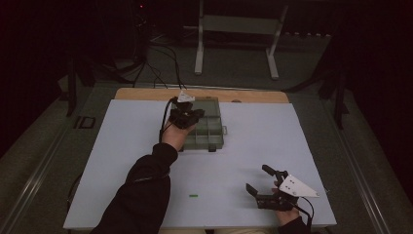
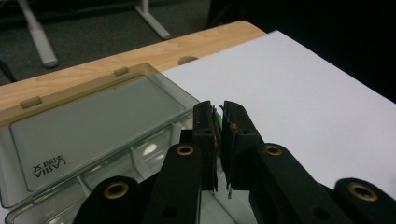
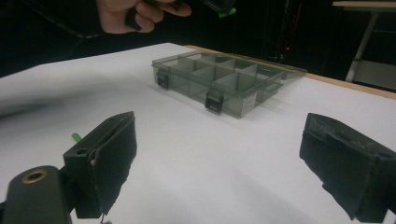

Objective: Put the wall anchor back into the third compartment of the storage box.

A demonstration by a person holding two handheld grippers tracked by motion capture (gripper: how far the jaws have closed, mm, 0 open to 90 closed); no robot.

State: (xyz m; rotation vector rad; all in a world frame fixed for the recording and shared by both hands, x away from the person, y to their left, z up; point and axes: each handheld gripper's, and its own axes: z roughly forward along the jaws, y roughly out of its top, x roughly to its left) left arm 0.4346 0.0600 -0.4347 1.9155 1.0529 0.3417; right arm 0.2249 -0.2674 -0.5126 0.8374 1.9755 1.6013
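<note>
I have the left gripper (image 2: 217,122) clenched on a small green piece (image 2: 217,120) above the open compartment box (image 1: 215,127) at the bench's far middle, right gripper (image 3: 219,161) released near; a careless release could drop it in the wrong compartment.

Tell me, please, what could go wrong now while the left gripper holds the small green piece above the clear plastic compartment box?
1. The small green piece is thin and only a sliver shows between the closed jaws of the left gripper, so it might slip or stick when released.
2. The clear plastic compartment box has many small cells, so the piece could land in the wrong one.
3. A second green piece lies on the white sheet; the sleeve might brush it.
</note>
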